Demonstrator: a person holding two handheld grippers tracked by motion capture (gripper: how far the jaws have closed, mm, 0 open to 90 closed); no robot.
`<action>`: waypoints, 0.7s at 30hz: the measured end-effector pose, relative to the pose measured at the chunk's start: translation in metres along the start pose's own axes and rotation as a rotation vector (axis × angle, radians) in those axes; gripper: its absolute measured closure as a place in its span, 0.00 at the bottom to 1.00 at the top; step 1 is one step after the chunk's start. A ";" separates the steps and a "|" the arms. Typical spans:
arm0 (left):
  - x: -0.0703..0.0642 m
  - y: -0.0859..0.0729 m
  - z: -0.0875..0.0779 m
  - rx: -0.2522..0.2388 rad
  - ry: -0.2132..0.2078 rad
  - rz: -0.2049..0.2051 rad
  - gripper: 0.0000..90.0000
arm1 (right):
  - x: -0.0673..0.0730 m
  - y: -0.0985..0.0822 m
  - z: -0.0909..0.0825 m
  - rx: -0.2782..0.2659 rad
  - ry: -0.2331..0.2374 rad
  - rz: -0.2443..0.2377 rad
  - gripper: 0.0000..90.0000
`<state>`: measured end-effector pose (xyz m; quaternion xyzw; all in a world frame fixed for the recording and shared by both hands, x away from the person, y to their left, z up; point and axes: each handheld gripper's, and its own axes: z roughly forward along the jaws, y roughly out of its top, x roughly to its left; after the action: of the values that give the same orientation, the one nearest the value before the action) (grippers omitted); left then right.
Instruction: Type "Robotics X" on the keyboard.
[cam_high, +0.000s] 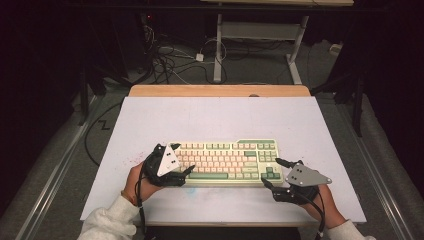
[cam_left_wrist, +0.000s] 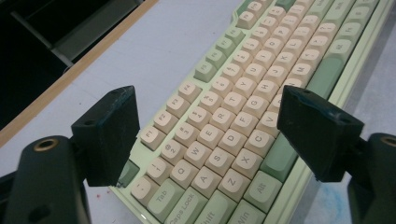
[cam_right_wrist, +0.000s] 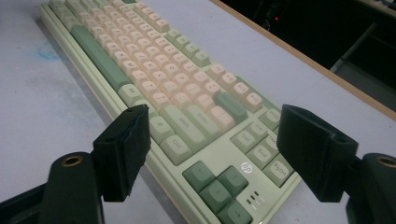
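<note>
Jaws of both grippers stand spread, with nothing pinched between them. Left gripper (cam_high: 184, 172) sits at the keyboard's (cam_high: 227, 161) left end, its jaws straddling the letter rows without pressing any key in the left gripper view. Right gripper (cam_high: 272, 174) sits at the keyboard's right end; in the right gripper view its jaws frame the green arrow keys (cam_right_wrist: 215, 190), clear of contact. Keyboard, pale green with cream and green caps, lies flat on the white table (cam_high: 215, 115), near the person's edge, between the two hands. Left hand (cam_high: 137, 177) and right hand (cam_high: 320, 197) each grasp their gripper from behind.
</note>
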<state>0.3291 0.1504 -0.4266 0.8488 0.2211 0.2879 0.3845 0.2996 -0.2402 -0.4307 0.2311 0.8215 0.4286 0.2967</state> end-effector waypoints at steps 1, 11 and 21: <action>0.000 0.000 -0.001 0.001 -0.002 -0.003 0.22 | 0.000 0.000 0.000 0.000 0.000 0.005 0.31; 0.005 -0.010 -0.013 -0.012 0.028 -0.022 0.19 | -0.007 0.005 0.002 0.015 0.032 0.015 0.74; 0.005 -0.028 -0.026 -0.002 0.045 -0.039 0.20 | -0.007 0.018 0.019 0.082 0.104 0.001 1.00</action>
<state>0.3114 0.1839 -0.4327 0.8372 0.2458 0.2996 0.3858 0.3200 -0.2242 -0.4224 0.2210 0.8526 0.4062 0.2434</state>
